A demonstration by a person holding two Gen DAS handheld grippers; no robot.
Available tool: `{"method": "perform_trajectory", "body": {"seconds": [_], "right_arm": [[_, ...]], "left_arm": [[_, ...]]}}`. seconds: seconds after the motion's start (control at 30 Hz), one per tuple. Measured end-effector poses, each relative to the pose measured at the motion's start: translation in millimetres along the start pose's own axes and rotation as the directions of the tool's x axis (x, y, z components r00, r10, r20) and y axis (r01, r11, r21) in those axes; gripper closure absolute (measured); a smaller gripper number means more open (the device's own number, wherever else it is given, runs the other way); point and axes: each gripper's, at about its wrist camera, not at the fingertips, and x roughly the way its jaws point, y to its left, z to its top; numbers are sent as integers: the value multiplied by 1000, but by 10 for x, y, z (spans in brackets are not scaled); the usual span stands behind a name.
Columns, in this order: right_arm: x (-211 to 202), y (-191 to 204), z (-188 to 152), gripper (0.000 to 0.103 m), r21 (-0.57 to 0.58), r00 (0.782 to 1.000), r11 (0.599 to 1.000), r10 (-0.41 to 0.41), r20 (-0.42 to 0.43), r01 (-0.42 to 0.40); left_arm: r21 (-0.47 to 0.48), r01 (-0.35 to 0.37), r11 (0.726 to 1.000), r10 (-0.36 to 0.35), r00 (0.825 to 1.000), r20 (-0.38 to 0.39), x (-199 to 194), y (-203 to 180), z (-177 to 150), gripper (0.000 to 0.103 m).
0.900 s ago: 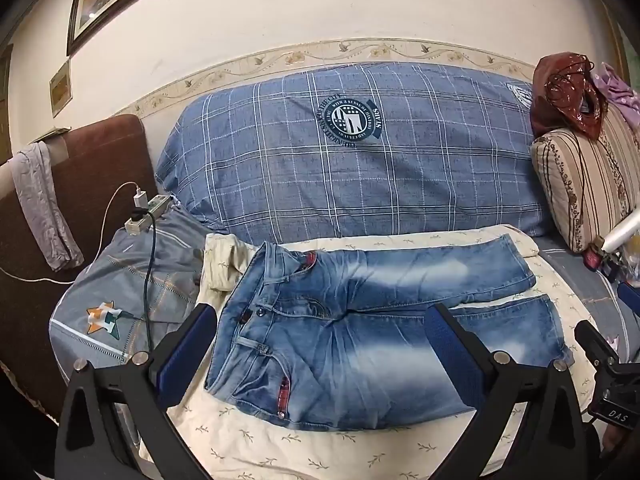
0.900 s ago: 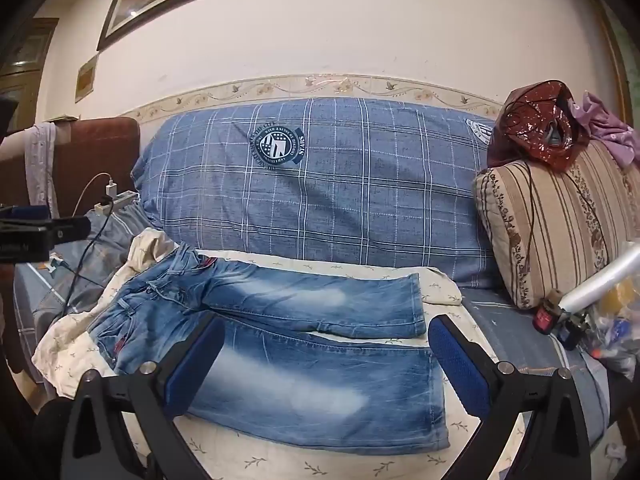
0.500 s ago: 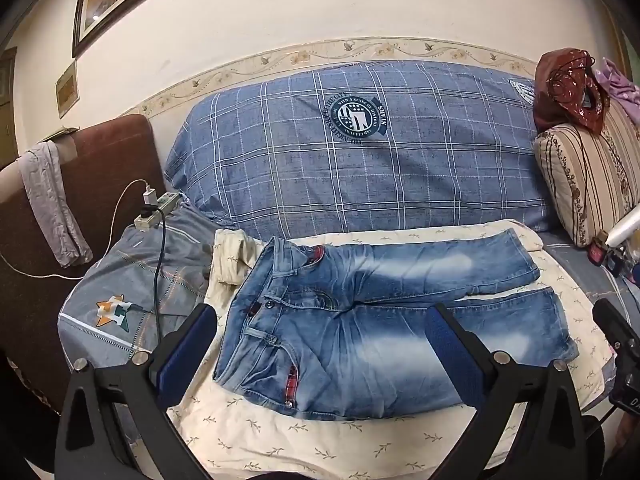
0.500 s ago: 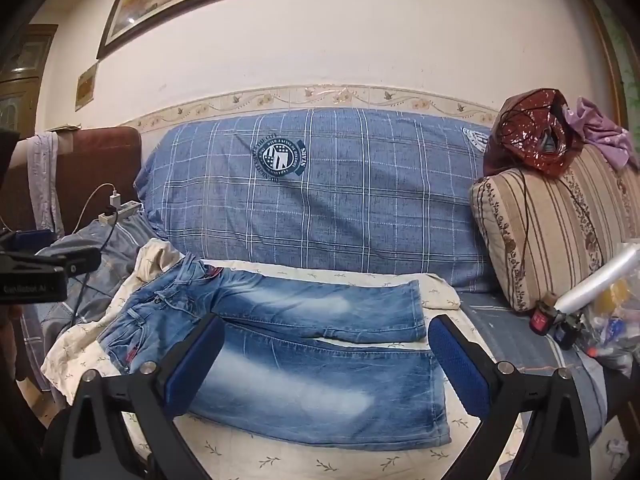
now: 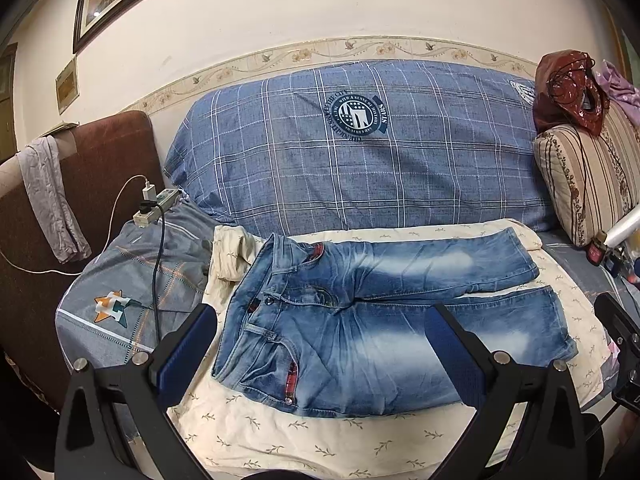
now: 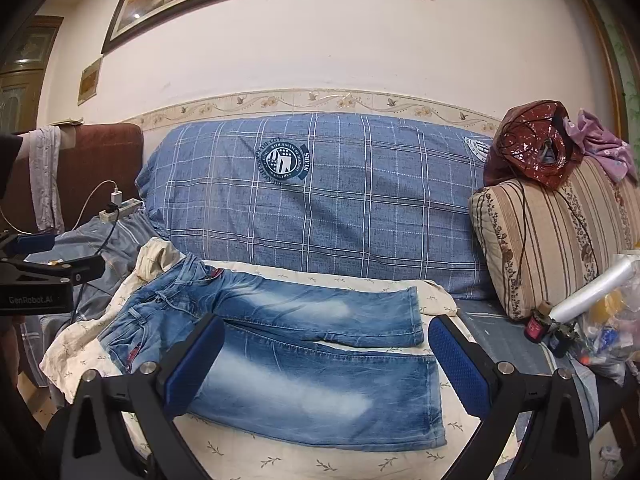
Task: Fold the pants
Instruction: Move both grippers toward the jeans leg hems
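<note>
A pair of faded blue jeans (image 5: pixel 360 320) lies flat on a cream leaf-print sheet (image 5: pixel 280 440) on the sofa seat. The waist is at the left and both legs run to the right. My left gripper (image 5: pixel 320 348) hovers open in front of the waist and hip area, nothing between its blue pads (image 5: pixel 184 356). In the right wrist view the jeans (image 6: pixel 304 344) fill the middle, and my right gripper (image 6: pixel 326 360) hangs open before the near leg, clear of the cloth. Each gripper shows at the edge of the other's view: right gripper (image 5: pixel 620 340), left gripper (image 6: pixel 44 276).
A blue plaid cushion (image 5: pixel 360 160) backs the seat. A striped cushion (image 6: pixel 552 240) with a red bag (image 6: pixel 532 148) stands at the right, above a plastic roll and clutter (image 6: pixel 592 304). At the left are a power strip with cables (image 5: pixel 154 206) and a grey cover (image 5: pixel 132 280).
The right wrist view has tipped up and drawn back slightly, so the jeans look smaller and lower. The left view has barely shifted. Both grippers stay open and the jeans have not moved.
</note>
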Motion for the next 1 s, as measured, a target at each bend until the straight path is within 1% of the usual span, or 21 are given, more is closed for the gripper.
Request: {"method": "perform_trajectory", "body": {"seconds": [0.43, 0.67, 0.77, 1.0], "right_arm": [[132, -29, -36, 0, 1, 999, 1000, -21, -31, 21], [299, -128, -99, 0, 6, 996, 999, -52, -69, 52], [385, -259, -157, 0, 10, 992, 996, -85, -92, 86], [551, -780, -316, 0, 71, 972, 982, -159, -173, 173]], "left_arm": [[-11, 1, 1000, -2, 1000, -25, 168, 43, -76, 0], [-13, -8, 1000, 7, 997, -73, 387, 102, -151, 0], [-18, -24, 1000, 22, 994, -105, 513, 164, -207, 0], [-35, -77, 996, 70, 981, -179, 775, 388, -388, 0]]}}
